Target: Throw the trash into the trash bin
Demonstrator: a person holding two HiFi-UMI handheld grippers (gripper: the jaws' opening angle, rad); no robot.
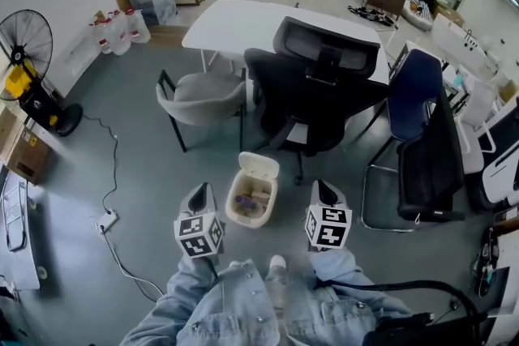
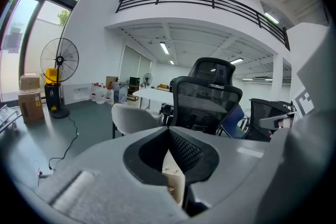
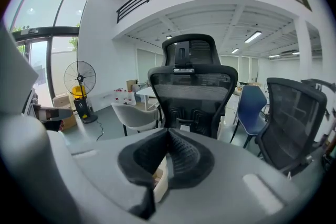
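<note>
Head view, person standing over the floor of an open office. White table at top, with a black office chair pushed against its near edge and a grey chair to the left of that; a standing fan is well apart at the left wall.

The trash bin stands upright on the floor just in front of the black office chair's base, between the two grippers and slightly beyond them. Its mouth faces up. Its long axis runs away from the person toward the chair, leaning a little to the right in this view. The lid is swung back at the far end, probably left open so that items can be dropped straight in.

The left gripper and right gripper flank the bin, both pointing forward and somewhat downward. In each gripper view the jaws are clenched tip to tip with nothing between them; a pale corner of the bin shows below the tips.

The trash, small purplish and tan pieces, lies inside the bin. With both grippers empty, the task looks finished.
</note>
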